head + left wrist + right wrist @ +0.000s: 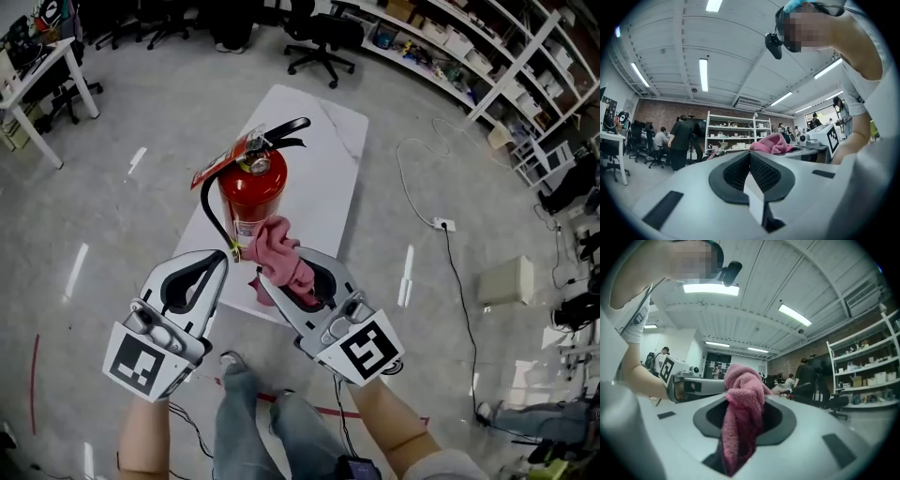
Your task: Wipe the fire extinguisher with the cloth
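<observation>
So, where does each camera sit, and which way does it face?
Head view: on the person's head, facing steeply down at the fire extinguisher on a white board; both forearms, the left tool and right tool show.
Left gripper view: on the left tool, tilted up at ceiling and shelves; its shut jaws and the person's torso show.
Right gripper view: on the right tool, also tilted up; its jaws clamp the pink cloth.
Shared: both gripper views show the pink cloth and the other tool.
</observation>
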`<state>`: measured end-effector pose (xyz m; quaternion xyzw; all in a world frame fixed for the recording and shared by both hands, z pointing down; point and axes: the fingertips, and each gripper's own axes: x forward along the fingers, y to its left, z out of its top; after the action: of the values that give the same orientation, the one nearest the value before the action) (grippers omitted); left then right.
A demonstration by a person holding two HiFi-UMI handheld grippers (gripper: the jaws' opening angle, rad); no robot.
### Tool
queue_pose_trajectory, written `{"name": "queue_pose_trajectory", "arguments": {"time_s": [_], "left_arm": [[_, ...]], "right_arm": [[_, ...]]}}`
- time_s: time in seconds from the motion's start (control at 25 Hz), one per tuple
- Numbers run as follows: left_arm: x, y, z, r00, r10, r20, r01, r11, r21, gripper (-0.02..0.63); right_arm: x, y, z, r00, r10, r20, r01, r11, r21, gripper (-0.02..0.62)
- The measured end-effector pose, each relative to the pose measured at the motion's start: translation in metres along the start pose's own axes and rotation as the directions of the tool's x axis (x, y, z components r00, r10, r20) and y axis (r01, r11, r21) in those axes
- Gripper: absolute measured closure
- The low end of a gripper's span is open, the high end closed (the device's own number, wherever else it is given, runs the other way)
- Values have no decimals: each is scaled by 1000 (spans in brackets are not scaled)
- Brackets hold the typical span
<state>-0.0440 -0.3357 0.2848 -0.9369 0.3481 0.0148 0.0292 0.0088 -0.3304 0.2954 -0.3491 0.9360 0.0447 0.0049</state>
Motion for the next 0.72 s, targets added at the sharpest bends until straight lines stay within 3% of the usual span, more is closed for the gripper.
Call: {"name": "queue_pose_trajectory", "arguments": {"time_s": [0.36, 0.6, 0.72], "left_arm": [[-29, -75, 163, 998, 47, 35, -47, 999, 12, 597], [-50, -124, 206, 996, 73, 44, -76, 995, 58, 595], [-63, -141, 211, 995, 87, 53, -91, 993, 75, 597]], "right_arm": [[-71, 41, 160, 998, 57, 14, -57, 998, 37, 456], [-109, 71, 201, 996, 90, 23, -90, 996, 26, 456], [-122, 86, 206, 995, 97, 22, -97, 995, 1, 456]]}}
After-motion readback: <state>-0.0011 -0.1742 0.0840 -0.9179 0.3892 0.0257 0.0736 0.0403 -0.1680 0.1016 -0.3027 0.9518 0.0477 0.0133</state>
